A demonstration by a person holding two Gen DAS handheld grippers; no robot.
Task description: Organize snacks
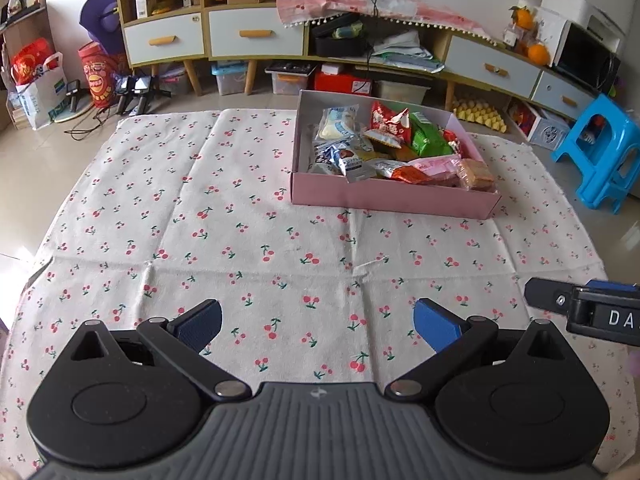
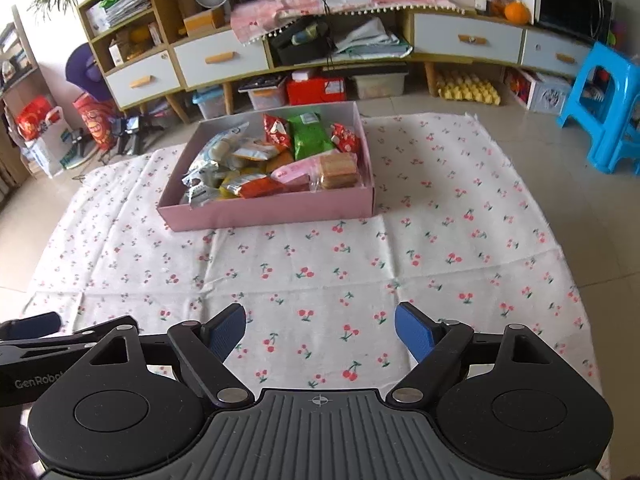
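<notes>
A pink box (image 1: 384, 198) stands on the cherry-print cloth (image 1: 240, 240) on the floor, filled with several snack packs: a green pack (image 1: 430, 138), red packs (image 1: 386, 122), white-blue packs (image 1: 338, 126) and a pack of biscuits (image 1: 476, 174). The box (image 2: 276, 210) and the green pack (image 2: 310, 136) also show in the right wrist view. My left gripper (image 1: 318, 322) is open and empty, low over the cloth well short of the box. My right gripper (image 2: 320, 328) is open and empty, beside the left one; its body shows in the left wrist view (image 1: 588, 312).
A long wooden cabinet (image 1: 256, 36) with white drawers lines the back wall, with storage bins (image 1: 230, 78) under it. A blue plastic stool (image 1: 600, 152) stands at the right. Bags (image 1: 38, 88) and tripods sit at the left. The cloth (image 2: 440, 240) lies bare around the box.
</notes>
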